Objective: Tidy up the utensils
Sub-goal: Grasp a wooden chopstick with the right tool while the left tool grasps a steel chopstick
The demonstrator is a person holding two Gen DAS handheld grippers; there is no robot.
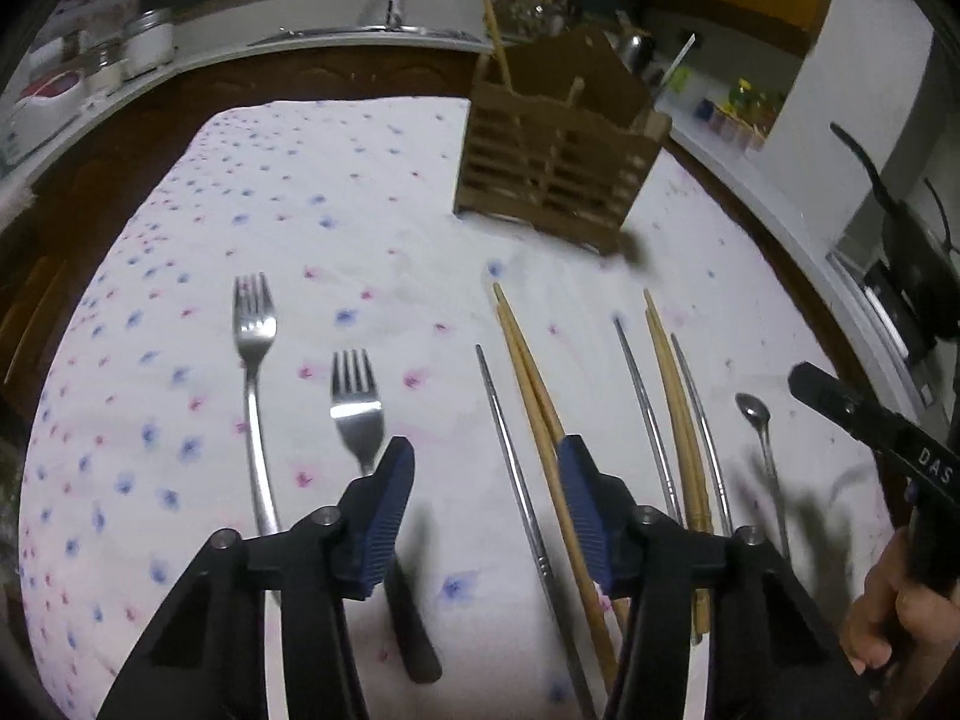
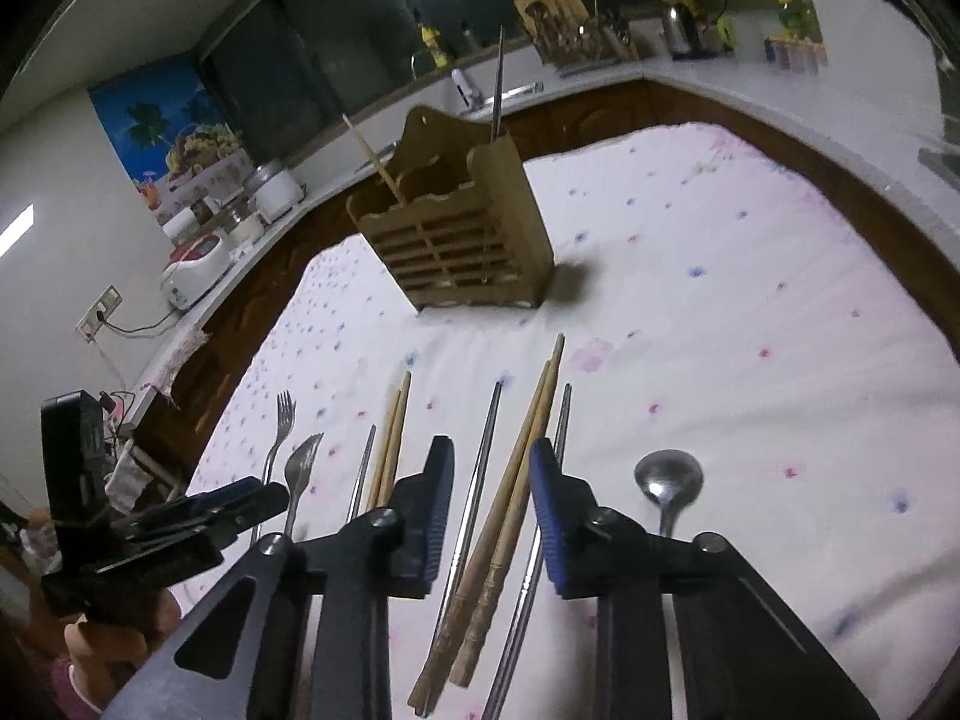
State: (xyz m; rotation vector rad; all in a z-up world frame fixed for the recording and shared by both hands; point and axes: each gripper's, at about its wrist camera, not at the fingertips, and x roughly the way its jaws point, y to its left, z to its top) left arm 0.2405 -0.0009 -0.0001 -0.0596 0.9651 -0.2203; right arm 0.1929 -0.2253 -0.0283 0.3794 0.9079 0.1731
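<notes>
a pair of pale wooden chopsticks (image 2: 510, 498) is seen lengthwise between the parted, empty jaws of the right gripper (image 2: 489, 480), lower centre; the slatted wooden utensil holder (image 2: 456, 240) stands beyond, upper centre.

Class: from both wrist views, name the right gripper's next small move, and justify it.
Probably lower and close the right gripper on the wooden chopstick pair. The pair lies between its open jaws, untouched, on the cloth, and the wooden holder beyond has room for it.
</notes>
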